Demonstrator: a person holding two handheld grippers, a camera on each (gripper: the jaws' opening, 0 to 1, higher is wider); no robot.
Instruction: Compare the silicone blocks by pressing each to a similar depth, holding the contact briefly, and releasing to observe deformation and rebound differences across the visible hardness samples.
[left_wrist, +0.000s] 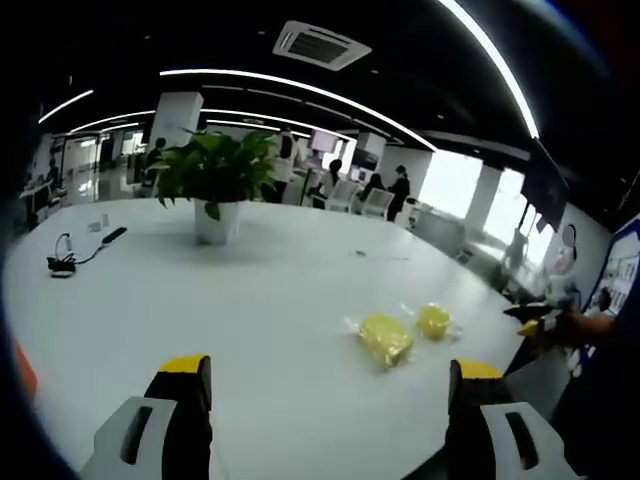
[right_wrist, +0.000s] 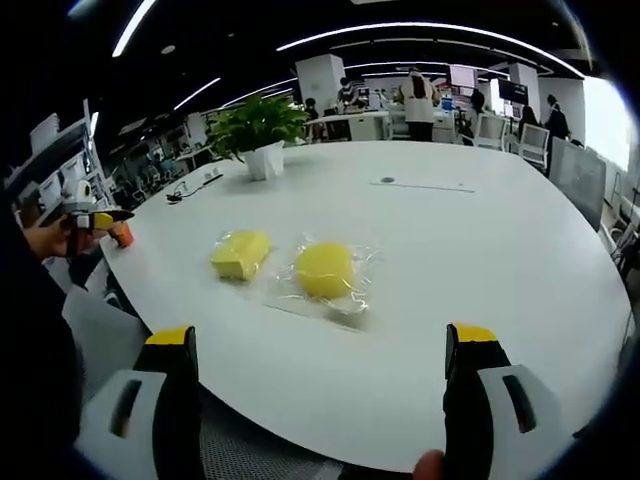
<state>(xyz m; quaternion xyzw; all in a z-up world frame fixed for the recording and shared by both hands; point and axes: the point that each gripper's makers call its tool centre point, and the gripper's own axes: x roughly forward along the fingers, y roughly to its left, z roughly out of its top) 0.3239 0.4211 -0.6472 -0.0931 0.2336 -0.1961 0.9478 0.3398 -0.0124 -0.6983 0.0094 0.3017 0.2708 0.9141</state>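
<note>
Yellow square block (right_wrist: 241, 254) and round block (right_wrist: 325, 269) lie ahead of the wide-open, empty right gripper (right_wrist: 320, 400). The left gripper (left_wrist: 325, 410) is empty and wide open too. No pressing yet.

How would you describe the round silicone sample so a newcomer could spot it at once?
Start at the large white table with the potted plant at its far side. Near the table's front edge lie two yellow pieces in clear wrapping. The round silicone sample is the disc-like one, on the side away from the plant; its neighbour, the rectangular block, has flat sides and corners.

Grey gripper (left_wrist: 325, 400), black yellow-tipped jaws
</note>
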